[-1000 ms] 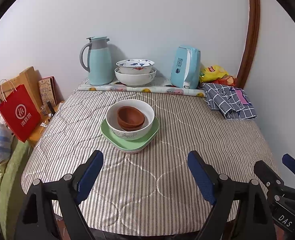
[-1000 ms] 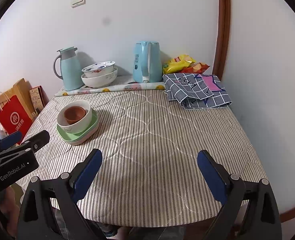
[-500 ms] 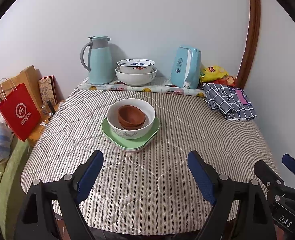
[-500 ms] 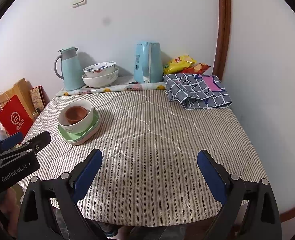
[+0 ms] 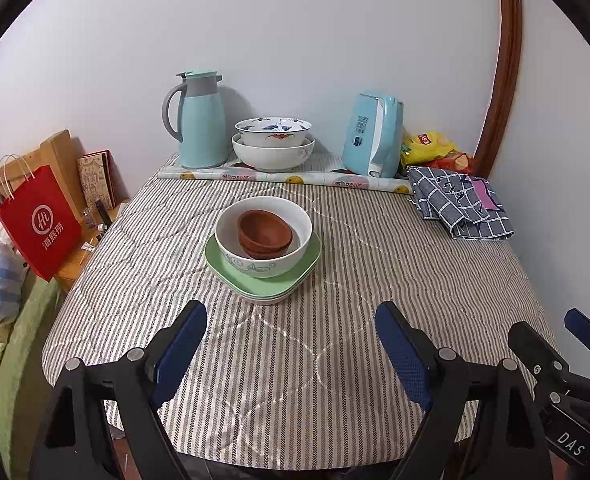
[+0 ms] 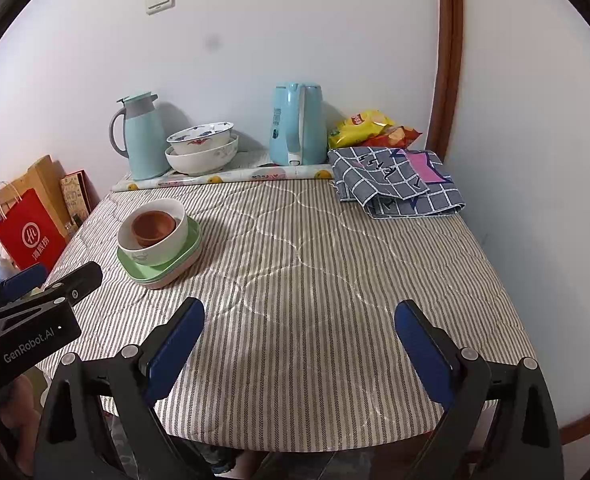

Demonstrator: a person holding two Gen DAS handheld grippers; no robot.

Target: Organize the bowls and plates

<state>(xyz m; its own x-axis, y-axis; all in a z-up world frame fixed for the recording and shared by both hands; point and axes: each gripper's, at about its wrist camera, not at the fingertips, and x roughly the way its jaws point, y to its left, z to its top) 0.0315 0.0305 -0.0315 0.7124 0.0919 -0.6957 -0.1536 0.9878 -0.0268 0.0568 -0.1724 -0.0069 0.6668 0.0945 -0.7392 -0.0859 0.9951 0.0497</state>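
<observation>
A stack stands mid-table: brown bowls (image 5: 264, 233) nested in a white bowl (image 5: 264, 254) on green plates (image 5: 231, 278). It also shows left in the right wrist view, with the white bowl (image 6: 159, 246) on the green plates (image 6: 183, 260). Two larger white patterned bowls (image 5: 273, 144) are nested at the back by the wall. My left gripper (image 5: 291, 350) is open and empty, near the front edge, short of the stack. My right gripper (image 6: 299, 344) is open and empty over the table's front right part.
A teal thermos jug (image 5: 199, 120) and a teal kettle (image 5: 373, 134) stand at the back on a rolled mat. A folded checked cloth (image 5: 461, 202) and snack bags (image 5: 431, 148) lie back right. A red bag (image 5: 39, 220) stands off the left edge.
Both views have barely shifted; the stack appears very slightly higher in the frames. Both grippers stay open and empty.
</observation>
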